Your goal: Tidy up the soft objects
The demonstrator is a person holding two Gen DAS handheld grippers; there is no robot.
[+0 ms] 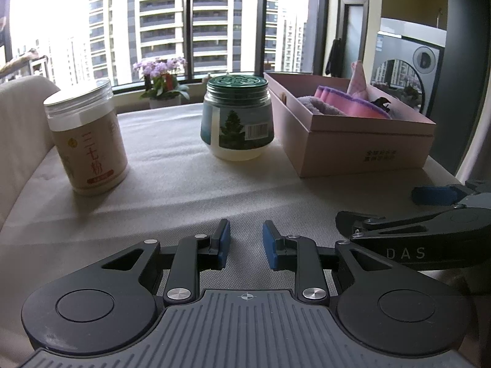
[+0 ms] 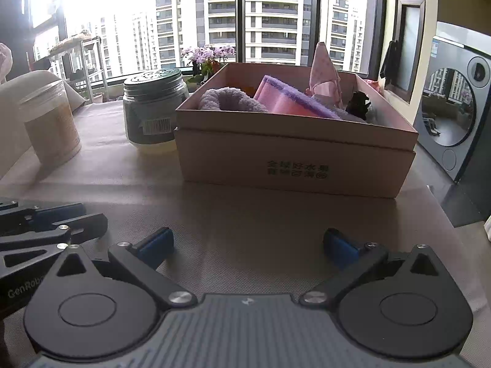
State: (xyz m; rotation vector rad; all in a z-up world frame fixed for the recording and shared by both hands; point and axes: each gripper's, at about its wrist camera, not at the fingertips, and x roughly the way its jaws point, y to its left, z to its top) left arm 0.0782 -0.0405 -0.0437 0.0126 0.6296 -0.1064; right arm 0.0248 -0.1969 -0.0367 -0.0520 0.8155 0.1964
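While both grippers hang low over the cloth-covered table [image 1: 172, 184], neither has anything between its blue pads: the left gripper [image 1: 245, 242] has its 2 fingers parted by a narrow gap with only cloth showing through, and the right gripper [image 2: 248, 242] has its fingers spread wide over bare cloth. They sit side by side, each showing at the edge of the other's view. Beyond them, toward the window, stands a pink cardboard box [image 2: 294, 159], open at the top, with dark printed characters on its near wall. Inside it lie the soft things: a fluffy lilac towel [image 2: 227, 99] at the left, a pink cloth with a purple edge [image 2: 285, 98] in the middle, a pale pink patterned cloth [image 2: 325, 70] standing up in a point, and a small black item [image 2: 357, 102] at the right that is too small to make out. Just left of the box stands a green-lidded jar [image 1: 236, 116], and further left a tan canister [image 1: 89, 141] with a clear lid. A pot of purple flowers [image 1: 161, 76] sits by the window behind.
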